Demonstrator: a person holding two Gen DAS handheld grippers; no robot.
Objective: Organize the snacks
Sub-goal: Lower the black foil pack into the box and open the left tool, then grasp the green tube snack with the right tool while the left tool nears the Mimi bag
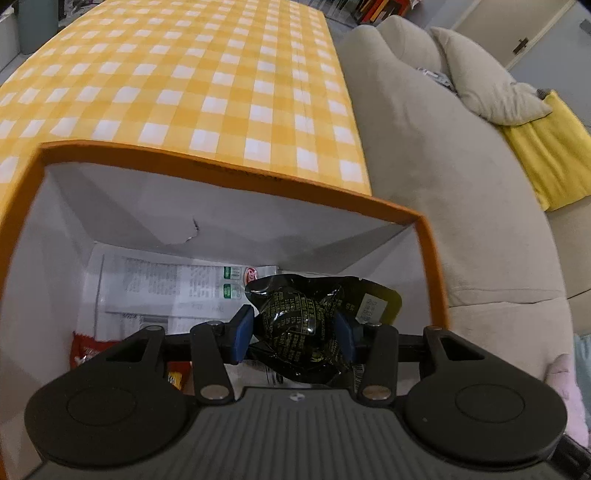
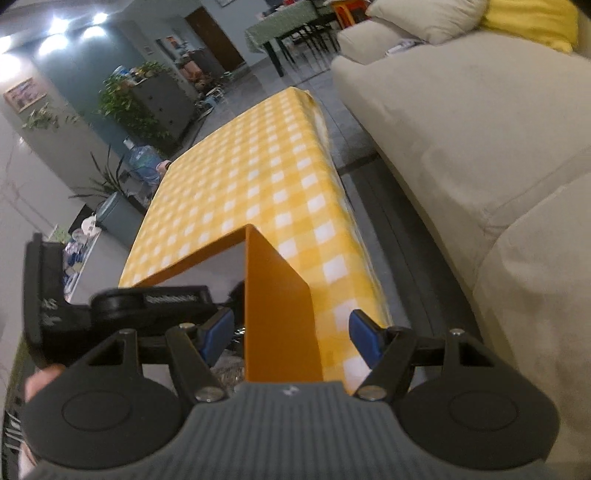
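Observation:
In the left wrist view my left gripper (image 1: 293,334) is shut on a black snack packet (image 1: 299,325) with gold print, its blue pads (image 1: 242,334) pressing both sides. It hangs over the open mouth of an orange box (image 1: 236,177) with white inner walls. At the bottom of the box lie a white printed packet (image 1: 155,284) and a red packet (image 1: 86,350). In the right wrist view my right gripper (image 2: 291,341) stands open, its blue fingertips (image 2: 364,339) straddling the box's orange near corner (image 2: 277,314) without touching it. The left gripper's body (image 2: 122,310) shows to the left there.
The box stands on a table with a yellow-and-white checked cloth (image 1: 192,85). A beige sofa (image 1: 443,177) with cushions and a yellow blanket (image 1: 550,147) runs along the right. In the right wrist view, plants (image 2: 125,103), a water jug (image 2: 144,162) and a dining table (image 2: 284,26) stand farther off.

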